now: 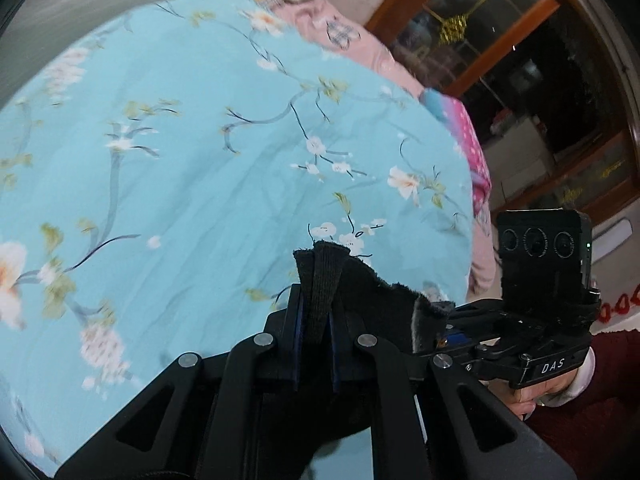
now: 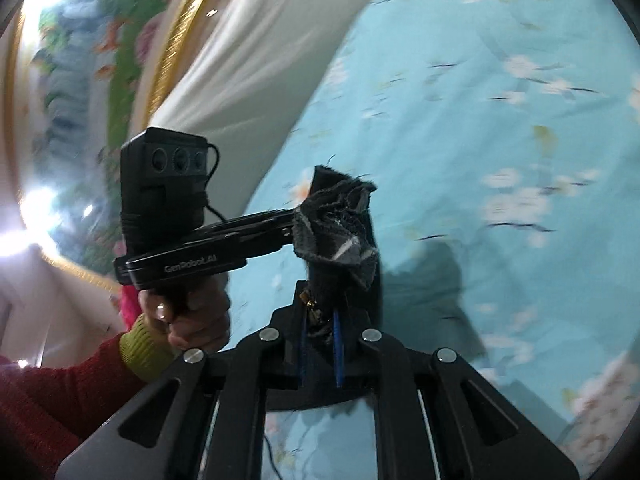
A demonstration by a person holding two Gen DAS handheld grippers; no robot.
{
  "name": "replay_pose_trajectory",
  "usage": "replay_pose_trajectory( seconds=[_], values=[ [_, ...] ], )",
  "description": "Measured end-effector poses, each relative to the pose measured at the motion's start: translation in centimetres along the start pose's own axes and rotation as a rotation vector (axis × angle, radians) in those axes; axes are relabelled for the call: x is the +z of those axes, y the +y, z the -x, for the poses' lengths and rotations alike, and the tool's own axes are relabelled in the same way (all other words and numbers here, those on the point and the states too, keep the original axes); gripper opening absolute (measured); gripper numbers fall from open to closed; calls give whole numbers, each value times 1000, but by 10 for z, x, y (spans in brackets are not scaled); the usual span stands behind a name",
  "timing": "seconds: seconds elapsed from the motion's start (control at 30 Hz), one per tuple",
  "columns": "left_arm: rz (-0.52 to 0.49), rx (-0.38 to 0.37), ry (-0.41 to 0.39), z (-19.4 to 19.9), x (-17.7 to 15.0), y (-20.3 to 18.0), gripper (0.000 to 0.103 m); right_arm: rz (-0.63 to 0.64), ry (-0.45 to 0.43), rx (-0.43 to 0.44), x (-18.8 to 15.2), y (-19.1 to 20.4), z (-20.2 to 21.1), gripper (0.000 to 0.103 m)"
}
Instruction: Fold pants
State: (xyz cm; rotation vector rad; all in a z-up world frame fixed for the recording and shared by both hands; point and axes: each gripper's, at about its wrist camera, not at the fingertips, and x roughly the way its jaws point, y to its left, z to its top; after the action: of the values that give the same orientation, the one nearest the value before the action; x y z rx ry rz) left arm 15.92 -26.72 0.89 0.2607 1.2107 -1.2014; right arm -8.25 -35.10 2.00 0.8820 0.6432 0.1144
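The black pants (image 1: pixel 372 300) are lifted above a bed with a light blue flowered sheet (image 1: pixel 180 160). My left gripper (image 1: pixel 316 320) is shut on a bunched black edge of the pants. My right gripper (image 2: pixel 320 320) is shut on another bunched part of the pants (image 2: pixel 340 232), near a zipper. Each gripper shows in the other's view: the right one (image 1: pixel 444 332) sits close at the right of the left wrist view, and the left one (image 2: pixel 294 220) sits at the left of the right wrist view. Most of the pants hang below, out of sight.
A pink quilt (image 1: pixel 360 40) and a pink dotted cloth (image 1: pixel 472 148) lie at the bed's far edge. A wooden-framed glass door (image 1: pixel 520 60) stands behind. A white pillow or headboard (image 2: pixel 260 52) and a gold-framed picture (image 2: pixel 80 60) border the bed.
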Motion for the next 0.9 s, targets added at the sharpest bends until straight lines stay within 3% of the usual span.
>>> replay_pose_trajectory(
  seconds=[0.2, 0.37, 0.73, 0.9],
  values=[
    [68, 44, -96, 57, -47, 11, 9, 95, 104, 76, -11, 42, -33, 11],
    [156, 91, -137, 80, -95, 27, 9, 168, 228, 98, -30, 67, -71, 11],
    [378, 160, -151, 83, -179, 75, 9, 318, 448, 25, -70, 74, -147, 12],
    [477, 173, -178, 80, -202, 91, 10, 345, 499, -12, -82, 68, -170, 12]
  ],
)
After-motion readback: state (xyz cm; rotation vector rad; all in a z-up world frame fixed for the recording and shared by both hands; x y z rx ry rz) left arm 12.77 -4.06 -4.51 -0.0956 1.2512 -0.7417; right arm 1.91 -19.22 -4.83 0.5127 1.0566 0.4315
